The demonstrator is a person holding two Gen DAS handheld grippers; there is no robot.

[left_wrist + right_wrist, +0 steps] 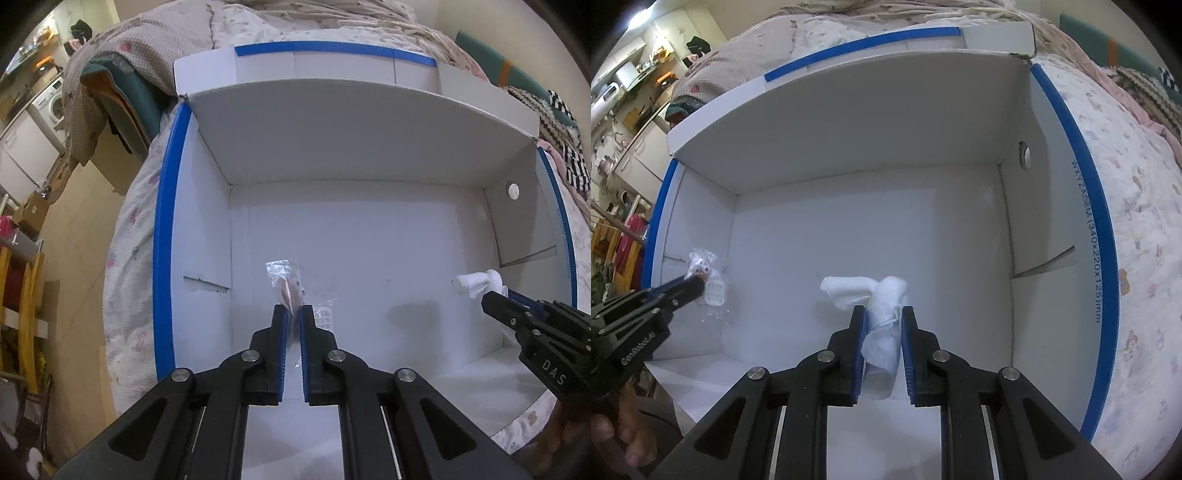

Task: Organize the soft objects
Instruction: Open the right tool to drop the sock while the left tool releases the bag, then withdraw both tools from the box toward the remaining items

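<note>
Jaws of left gripper (pixel 293 314) nearly closed, pinching a clear plastic packet (pixel 283 282) with something pinkish inside; top of packet sticking out past the tips, low over the box floor. Jaws of right gripper (pixel 884 314) narrow, clamped on a rolled white cloth (pixel 882 314); loose end of cloth flopped out to the left of the tips.

Both held inside a white cardboard box (pixel 369 240), open at the top, blue tape (pixel 166 240) along left, right and far rims. Packet toward the left side of the box, near the left wall but apart from it; cloth toward the right side in the left wrist view, near the right wall. Well apart from each other, bare white floor between them and beyond toward the far wall.

Far flap (pixel 351 122) leaning inward over the far part of the box. Small inner flaps on left and right walls standing slightly proud. Round hole (pixel 513 190) in right wall, far end.

Box resting on a bed with a patterned quilt (pixel 1137 221); quilt showing close outside left and right rims. Hand (pixel 628 439) just visible at lower left of the right wrist view, behind the left gripper.
</note>
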